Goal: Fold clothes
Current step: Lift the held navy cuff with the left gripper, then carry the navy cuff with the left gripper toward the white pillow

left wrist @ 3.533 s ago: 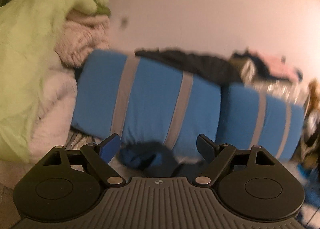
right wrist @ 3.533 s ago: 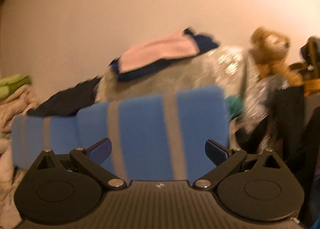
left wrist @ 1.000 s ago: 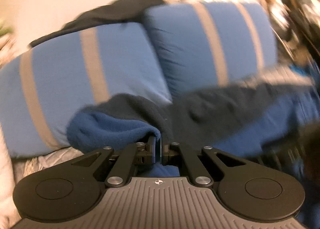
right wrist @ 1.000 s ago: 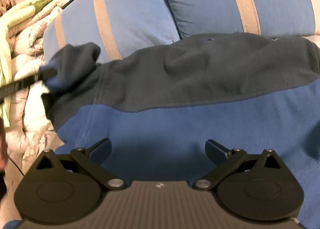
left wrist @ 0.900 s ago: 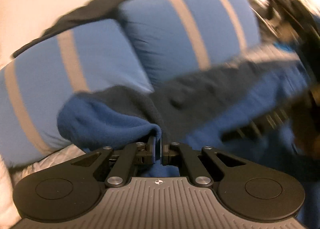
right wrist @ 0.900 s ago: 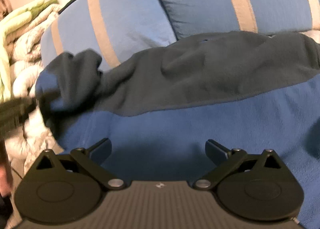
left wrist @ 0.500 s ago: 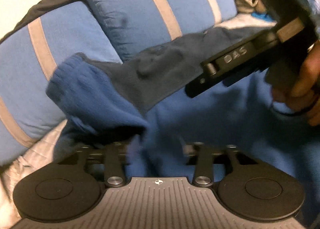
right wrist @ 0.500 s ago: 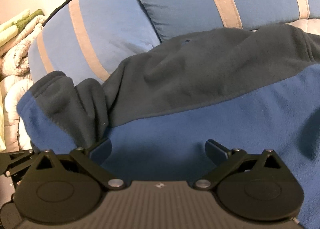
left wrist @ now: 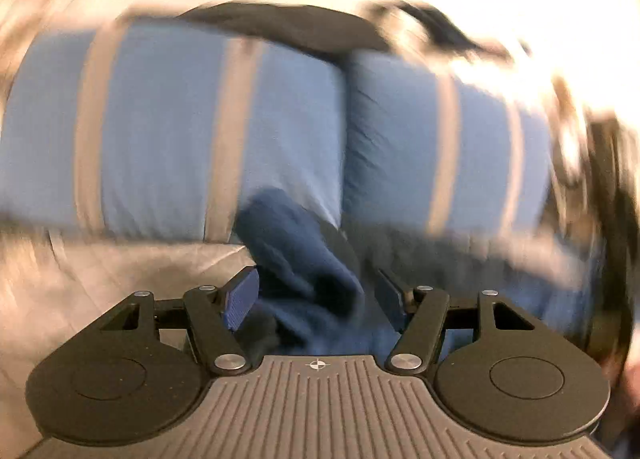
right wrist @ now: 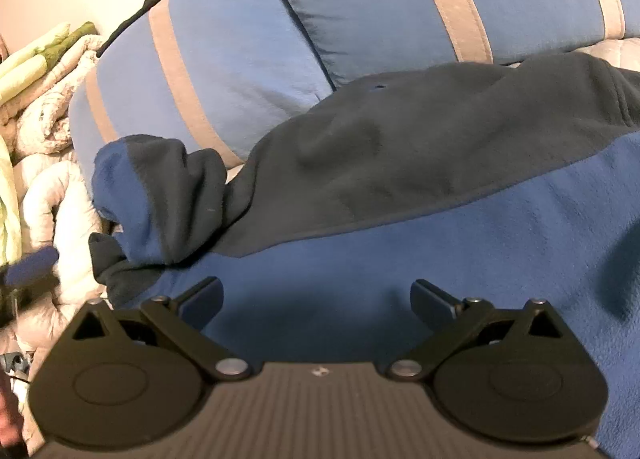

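So the left gripper (left wrist: 316,293) has let go: a second ago its jaws were pinched shut on the blue sleeve end of the fleece, now they're spread wide with nothing clamped, and a lump of the blue sleeve (left wrist: 304,259) just sits loose in the gap between them. The left wrist view is smeared with motion blur, so I can't tell if the pads are touching the fabric at all. Going left to right in the right wrist view: a pile of cream and green blankets (right wrist: 40,99) at the edge, then the dropped sleeve (right wrist: 160,195) bunched up in a heap beside the fleece body, then the fleece (right wrist: 400,195) itself spread out, grey top half lying against the 2 striped blue pillows (right wrist: 248,59), blue lower half running toward the camera. The right gripper (right wrist: 316,301) hovers over the blue part, jaws wide apart, holding nothing. My read: the sleeve is in, but crumpled, so it probably needs flattening before the next fold.
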The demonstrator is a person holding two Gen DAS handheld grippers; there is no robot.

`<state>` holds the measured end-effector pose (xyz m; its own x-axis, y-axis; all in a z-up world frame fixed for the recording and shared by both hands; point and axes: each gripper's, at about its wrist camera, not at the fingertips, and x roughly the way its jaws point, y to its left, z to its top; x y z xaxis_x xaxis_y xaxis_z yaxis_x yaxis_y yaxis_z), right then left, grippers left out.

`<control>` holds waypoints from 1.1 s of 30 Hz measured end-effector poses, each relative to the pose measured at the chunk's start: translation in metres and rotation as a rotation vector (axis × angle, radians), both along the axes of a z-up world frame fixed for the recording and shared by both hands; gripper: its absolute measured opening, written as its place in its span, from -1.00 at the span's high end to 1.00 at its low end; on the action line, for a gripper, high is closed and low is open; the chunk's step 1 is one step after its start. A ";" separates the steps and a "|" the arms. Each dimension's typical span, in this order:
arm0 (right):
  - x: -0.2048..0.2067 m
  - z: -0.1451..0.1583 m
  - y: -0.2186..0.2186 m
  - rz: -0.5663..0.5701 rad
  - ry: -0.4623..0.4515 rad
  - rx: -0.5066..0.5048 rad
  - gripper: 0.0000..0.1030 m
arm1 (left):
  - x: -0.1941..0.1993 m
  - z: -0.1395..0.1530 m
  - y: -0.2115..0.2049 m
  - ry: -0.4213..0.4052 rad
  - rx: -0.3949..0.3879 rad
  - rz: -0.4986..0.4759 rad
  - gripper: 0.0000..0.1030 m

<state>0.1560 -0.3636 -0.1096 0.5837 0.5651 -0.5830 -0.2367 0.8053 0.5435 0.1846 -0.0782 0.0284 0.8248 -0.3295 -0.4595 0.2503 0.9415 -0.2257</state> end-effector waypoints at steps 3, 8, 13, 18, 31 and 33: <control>-0.001 -0.001 0.000 0.000 0.001 0.003 -1.00 | 0.044 -0.011 0.030 0.114 -0.277 0.049 -0.21; 0.001 -0.002 0.000 -0.004 0.006 0.004 -1.00 | 0.080 -0.025 0.034 0.216 -0.344 0.094 0.21; 0.002 -0.003 0.000 -0.004 0.015 0.007 -1.00 | 0.081 -0.028 0.034 0.222 -0.361 0.076 0.34; 0.002 -0.001 0.005 0.014 0.007 -0.004 -1.00 | 0.074 -0.025 0.037 0.228 -0.313 0.107 0.68; 0.002 -0.005 0.006 0.024 0.023 -0.010 -1.00 | 0.035 0.066 0.065 0.058 0.187 0.321 0.77; 0.002 -0.005 0.005 0.027 0.027 -0.008 -1.00 | 0.019 0.075 0.089 0.041 0.237 0.379 0.77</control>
<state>0.1576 -0.3586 -0.1147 0.5525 0.5758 -0.6027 -0.2440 0.8031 0.5436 0.2041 0.0113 0.1036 0.8465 0.1105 -0.5208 -0.1267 0.9919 0.0046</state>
